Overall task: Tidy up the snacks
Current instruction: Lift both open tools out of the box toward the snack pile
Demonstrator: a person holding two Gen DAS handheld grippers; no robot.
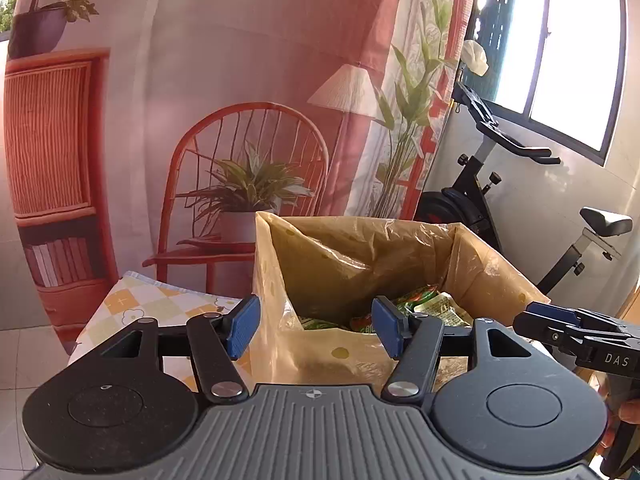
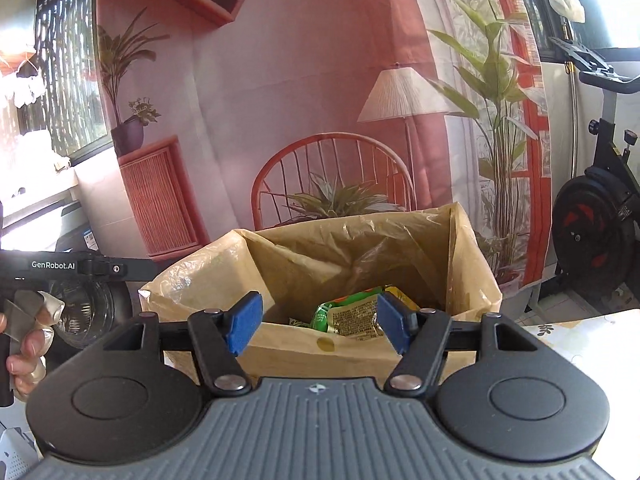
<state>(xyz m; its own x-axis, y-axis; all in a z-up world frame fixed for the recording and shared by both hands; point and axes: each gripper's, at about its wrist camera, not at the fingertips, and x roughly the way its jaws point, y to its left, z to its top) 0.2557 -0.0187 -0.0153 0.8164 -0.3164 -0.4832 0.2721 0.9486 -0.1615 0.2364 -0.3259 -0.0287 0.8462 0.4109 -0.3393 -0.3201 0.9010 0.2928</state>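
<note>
One box (image 1: 492, 276), lined with a yellowish plastic bag (image 1: 340, 260), is standing on the surface (image 1: 140, 304) under a checked cloth. Snack packets (image 2: 352, 316) are lying at its bottom; about three or four are showing, green, red and yellow, though an exact count is hard. Two grippers are hovering at the near rim: the left gripper (image 1: 316, 328) and the right gripper (image 2: 320, 326), each with jaws apart and gripping nothing.
</note>
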